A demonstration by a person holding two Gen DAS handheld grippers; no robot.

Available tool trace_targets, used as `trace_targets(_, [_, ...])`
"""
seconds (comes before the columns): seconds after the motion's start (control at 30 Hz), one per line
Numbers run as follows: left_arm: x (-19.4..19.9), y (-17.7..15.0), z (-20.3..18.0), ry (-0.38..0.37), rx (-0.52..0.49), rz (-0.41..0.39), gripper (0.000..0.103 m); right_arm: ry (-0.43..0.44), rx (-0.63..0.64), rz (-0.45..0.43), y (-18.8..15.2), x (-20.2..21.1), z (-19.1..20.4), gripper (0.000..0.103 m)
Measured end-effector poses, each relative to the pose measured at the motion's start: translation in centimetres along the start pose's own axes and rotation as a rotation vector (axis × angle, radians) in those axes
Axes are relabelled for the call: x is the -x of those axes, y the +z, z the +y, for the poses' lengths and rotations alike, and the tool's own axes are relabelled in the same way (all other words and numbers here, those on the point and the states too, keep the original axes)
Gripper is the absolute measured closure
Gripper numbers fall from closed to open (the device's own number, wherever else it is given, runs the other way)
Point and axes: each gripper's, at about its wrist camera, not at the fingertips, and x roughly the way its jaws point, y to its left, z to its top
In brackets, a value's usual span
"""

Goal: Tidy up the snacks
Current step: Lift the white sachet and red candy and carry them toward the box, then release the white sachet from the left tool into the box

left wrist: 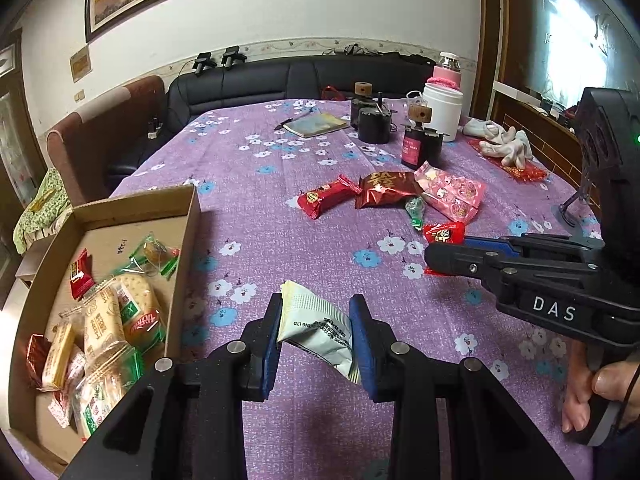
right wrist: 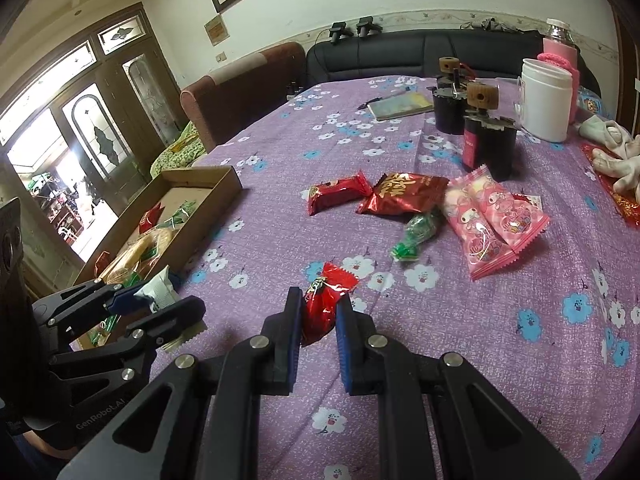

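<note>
My left gripper is shut on a white snack packet, held just right of the cardboard box that holds several wrapped snacks. It also shows in the right wrist view with the white packet. My right gripper is shut on a small red candy packet above the purple tablecloth. In the left wrist view the right gripper holds that red packet. Loose on the cloth lie a red bar, a dark red packet, a green candy and pink packets.
At the far end of the table stand black canisters, a white jar, a pink-sleeved bottle and a notebook with pen. White gloves lie at the right edge. A sofa runs behind the table.
</note>
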Motion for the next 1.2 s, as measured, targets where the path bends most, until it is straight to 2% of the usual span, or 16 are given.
trace_targets(0.5, [0.8,0.4,1.0,0.011,0.021,-0.022,0.069,0.008,0.001,-0.003,0.0,0.1,0.1,0.088])
trace_targets(0.73, [2.2,0.8,2.9,0.015,0.057,-0.051,0.069,0.039,0.006,-0.015,0.2,0.4,0.6,0.088])
trace_targets(0.83, [3.3,1.1,4.7,0.031,0.081,-0.074,0.069,0.050,0.023,-0.019,0.4,0.5,1.8,0.088])
trace_targets(0.93, [4.3,1.1,7.1,0.051,0.119,-0.091,0.069,0.124,0.004,-0.003,0.7,0.4,3.3,0.088])
trace_targets(1.2, [5.1,-0.4,15.1,0.140,0.255,-0.084,0.069,0.239,0.090,0.050,3.1,-1.8,11.8,0.088])
